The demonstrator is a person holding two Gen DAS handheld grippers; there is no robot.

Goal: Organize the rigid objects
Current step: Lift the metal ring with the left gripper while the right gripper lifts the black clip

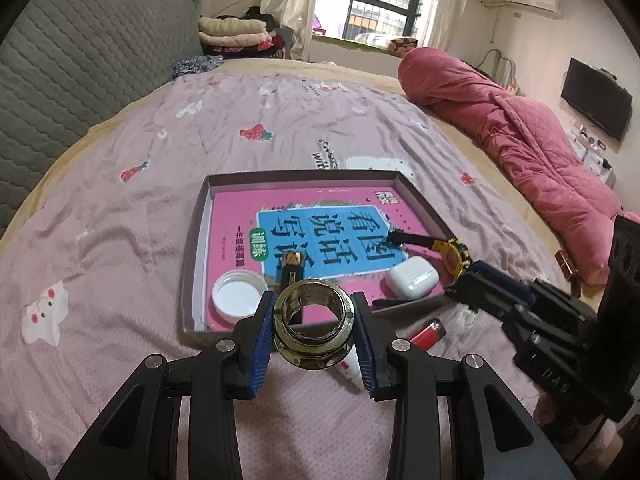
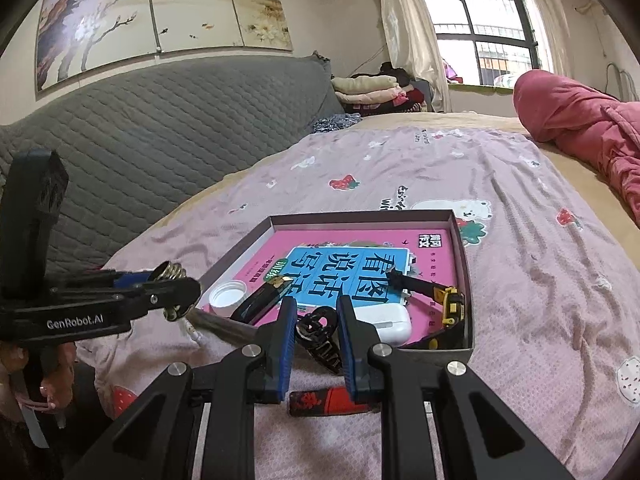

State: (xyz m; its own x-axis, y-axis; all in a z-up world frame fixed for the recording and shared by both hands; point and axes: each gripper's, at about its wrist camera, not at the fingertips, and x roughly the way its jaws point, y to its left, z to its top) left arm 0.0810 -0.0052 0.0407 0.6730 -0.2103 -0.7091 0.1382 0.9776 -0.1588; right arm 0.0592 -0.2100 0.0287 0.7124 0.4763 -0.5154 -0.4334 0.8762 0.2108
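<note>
1. As seen from the left wrist camera: left gripper [image 1: 313, 322] clenched on a brass ring fitting [image 1: 313, 317], blue pads pressing both its sides, held just above the near edge of a shallow box [image 1: 195, 248] on a pink patterned bedspread [image 1: 120, 216]. Inside the box, on a pink book [image 1: 320, 236]: white bottle cap [image 1: 239, 295] near left, black-and-gold lighter [image 1: 294, 272] beside it, white earbud case [image 1: 412, 277] to the right, yellow-and-black watch [image 1: 456, 254] at the right wall. Outside the box, on the bedspread: red lighter [image 1: 428, 332] and a small white tube [image 1: 354, 366], partly hidden under the right finger. Right gripper [image 1: 480, 288] entering from the right; whether parted or closed cannot be told from this side view.

2. As seen from the right wrist camera: right gripper [image 2: 317, 334] with fingers parted around a black hair claw clip [image 2: 320, 338] at the box's near edge; contact with the pads cannot be told. Red lighter [image 2: 332, 402] lying below the fingers. Left gripper [image 2: 176, 294] at left, gripping the brass ring fitting [image 2: 172, 272]. Earbud case [image 2: 390, 322] and watch [image 2: 450, 304] just beyond.
</note>
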